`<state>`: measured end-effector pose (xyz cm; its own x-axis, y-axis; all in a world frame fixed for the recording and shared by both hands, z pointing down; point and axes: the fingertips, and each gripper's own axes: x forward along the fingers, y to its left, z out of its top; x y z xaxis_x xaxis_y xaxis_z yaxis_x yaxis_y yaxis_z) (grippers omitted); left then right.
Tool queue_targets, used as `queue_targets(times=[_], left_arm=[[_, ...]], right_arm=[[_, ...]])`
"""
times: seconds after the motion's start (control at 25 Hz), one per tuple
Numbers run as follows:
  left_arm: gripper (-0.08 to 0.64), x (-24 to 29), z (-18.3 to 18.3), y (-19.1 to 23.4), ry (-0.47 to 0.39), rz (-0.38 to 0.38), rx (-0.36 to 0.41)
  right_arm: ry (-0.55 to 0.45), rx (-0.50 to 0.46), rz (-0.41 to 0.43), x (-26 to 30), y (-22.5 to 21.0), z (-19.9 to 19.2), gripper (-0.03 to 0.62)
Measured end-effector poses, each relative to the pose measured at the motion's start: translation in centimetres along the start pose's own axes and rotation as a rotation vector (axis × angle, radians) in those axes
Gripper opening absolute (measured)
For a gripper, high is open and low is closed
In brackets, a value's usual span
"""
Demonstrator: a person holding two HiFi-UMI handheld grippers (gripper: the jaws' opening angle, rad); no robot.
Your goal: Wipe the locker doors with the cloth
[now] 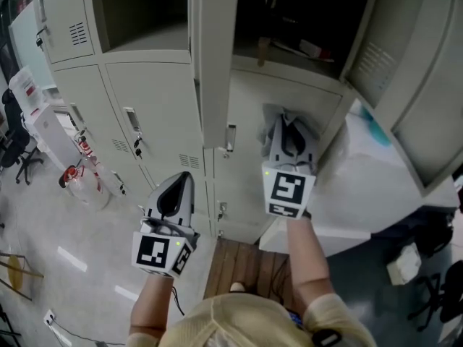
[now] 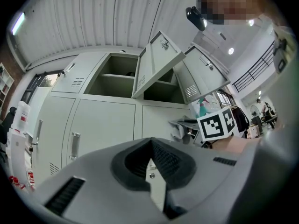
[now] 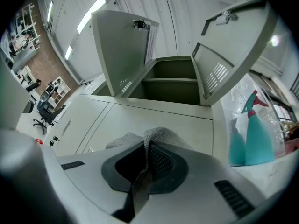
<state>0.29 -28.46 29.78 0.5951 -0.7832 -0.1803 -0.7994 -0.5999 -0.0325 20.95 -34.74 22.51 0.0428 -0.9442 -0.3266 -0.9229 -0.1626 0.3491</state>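
A grey mesh cloth [image 1: 308, 130] [image 3: 161, 136] is pinched in my right gripper [image 1: 288, 121] [image 3: 145, 158], which is shut on it. The cloth lies against a closed lower locker door [image 1: 247, 132] [image 3: 154, 118], under an open upper compartment. My left gripper [image 1: 181, 179] [image 2: 150, 157] hangs lower and to the left, in front of the neighbouring closed door [image 1: 166, 132]. Its jaws are shut with nothing between them. Two upper doors stand open: one in the middle [image 1: 214, 56] [image 3: 122, 50] and one on the right [image 1: 391, 45] [image 3: 231, 45].
A teal spray bottle [image 3: 254, 134] [image 1: 376, 130] stands on a white, plastic-covered surface [image 1: 376, 186] just right of the lockers. An office chair [image 1: 18, 154] and a red-and-white object [image 1: 72, 173] are on the floor at far left. Key handles [image 1: 132, 125] stick out from the doors.
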Motion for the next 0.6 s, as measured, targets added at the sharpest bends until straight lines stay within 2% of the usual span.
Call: queue_targets(times=[0.6], left_arm=[[-0.003,2.0,-0.6,-3.7,-0.007,-0.091,-0.022]], right_arm=[[0.091,-0.017,-0.15,-3.3,-6.6,-3.1,0.005]])
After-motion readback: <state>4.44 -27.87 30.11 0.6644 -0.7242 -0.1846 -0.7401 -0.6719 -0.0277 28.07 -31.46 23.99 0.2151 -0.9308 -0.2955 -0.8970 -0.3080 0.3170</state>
